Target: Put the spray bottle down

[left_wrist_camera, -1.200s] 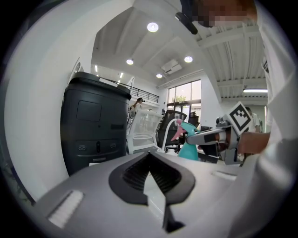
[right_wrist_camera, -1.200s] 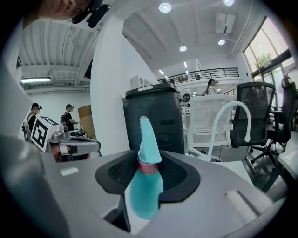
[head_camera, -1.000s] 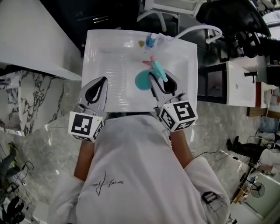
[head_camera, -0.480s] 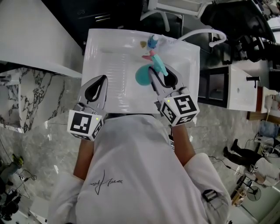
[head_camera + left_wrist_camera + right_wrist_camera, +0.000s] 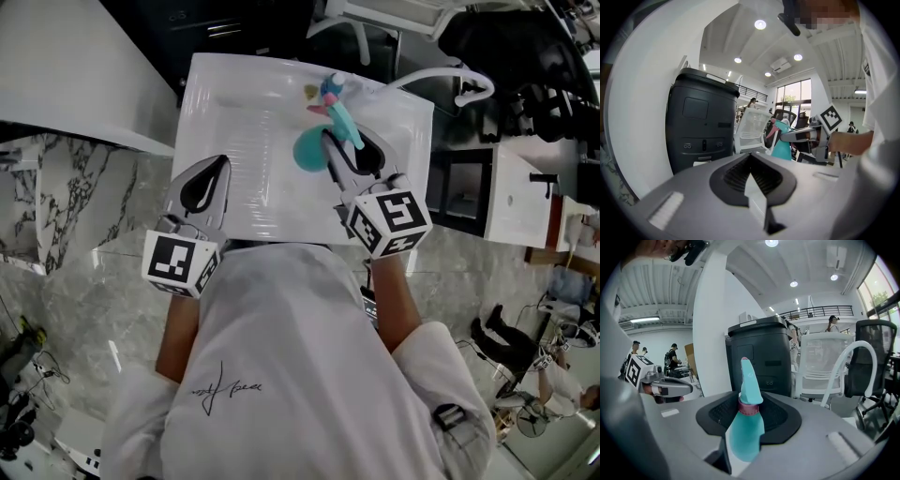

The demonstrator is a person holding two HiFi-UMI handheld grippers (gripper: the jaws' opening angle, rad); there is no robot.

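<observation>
Right gripper (image 5: pixel 343 157): clamped on the spray bottle (image 5: pixel 746 425), with the pads pressed in around the pink collar and upper body.
Left gripper (image 5: pixel 210 187): jaws closed together, nothing held, parked over the near left of the white tabletop (image 5: pixel 239 112).
Bottle location: held over the right-centre of the tabletop, well apart from the left gripper and near a small blue thing (image 5: pixel 327 89) at the far edge.
Risk 1: if it's let go before the base is planted flat, a drop and a tip-over can be expected, since the shape is tall and narrow.
Risk 2: the blue thing could get clipped if the bottle is set down too far forward.
Hard to tell: whether the base is touching the top can't be made out. It's covered by the jaws from above and cut off by the left gripper's own body in that gripper's view.
Also unclear: the blue thing is too small to be identified, tbh.
</observation>
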